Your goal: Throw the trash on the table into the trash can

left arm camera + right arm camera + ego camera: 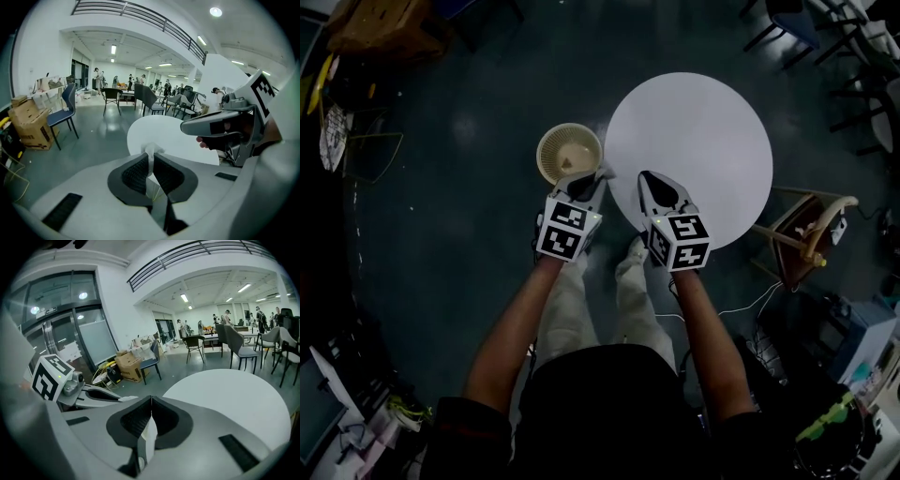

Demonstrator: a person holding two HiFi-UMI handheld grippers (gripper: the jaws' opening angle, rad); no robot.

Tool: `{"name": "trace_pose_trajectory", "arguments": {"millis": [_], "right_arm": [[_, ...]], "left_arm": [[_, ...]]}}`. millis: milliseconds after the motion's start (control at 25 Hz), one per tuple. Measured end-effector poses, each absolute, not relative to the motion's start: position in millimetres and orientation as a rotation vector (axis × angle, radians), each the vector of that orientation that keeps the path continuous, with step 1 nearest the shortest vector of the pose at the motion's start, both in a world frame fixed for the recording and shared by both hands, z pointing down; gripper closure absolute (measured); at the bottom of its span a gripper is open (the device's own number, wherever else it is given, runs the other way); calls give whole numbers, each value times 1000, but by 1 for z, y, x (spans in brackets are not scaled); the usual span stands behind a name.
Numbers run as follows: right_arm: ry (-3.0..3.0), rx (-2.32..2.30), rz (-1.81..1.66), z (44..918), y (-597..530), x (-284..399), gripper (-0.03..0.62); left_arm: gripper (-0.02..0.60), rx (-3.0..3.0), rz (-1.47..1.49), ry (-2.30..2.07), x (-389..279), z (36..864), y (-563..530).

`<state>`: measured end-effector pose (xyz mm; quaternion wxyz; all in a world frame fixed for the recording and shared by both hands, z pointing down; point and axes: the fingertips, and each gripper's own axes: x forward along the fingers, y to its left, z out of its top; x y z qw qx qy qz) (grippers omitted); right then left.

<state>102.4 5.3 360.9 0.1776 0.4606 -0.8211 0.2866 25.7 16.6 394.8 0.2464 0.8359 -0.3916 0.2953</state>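
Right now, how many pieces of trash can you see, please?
1: white tissue pinched in the left gripper, near the trash can. The right gripper may hide another.

Wht table [712, 112], beige trash can [546, 165]

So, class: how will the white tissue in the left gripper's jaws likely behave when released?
The tissue looks crumpled and limp, so probably floppy. Thin and small, it seems light; it may flutter rather than fall straight into the basket.
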Motion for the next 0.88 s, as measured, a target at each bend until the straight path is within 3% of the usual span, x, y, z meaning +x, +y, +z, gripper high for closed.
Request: {"name": "trace_pose_trajectory", "arguments": {"millis": [400,880], "right_arm": [[-2348,1185,814,376,3,14,574],[-2321,1136,844,428,-11,-56,574]], "left_arm": [[538,2179,738,-1188,-62,403,18],[538,2088,702,-1201,-123,458,5]]}}
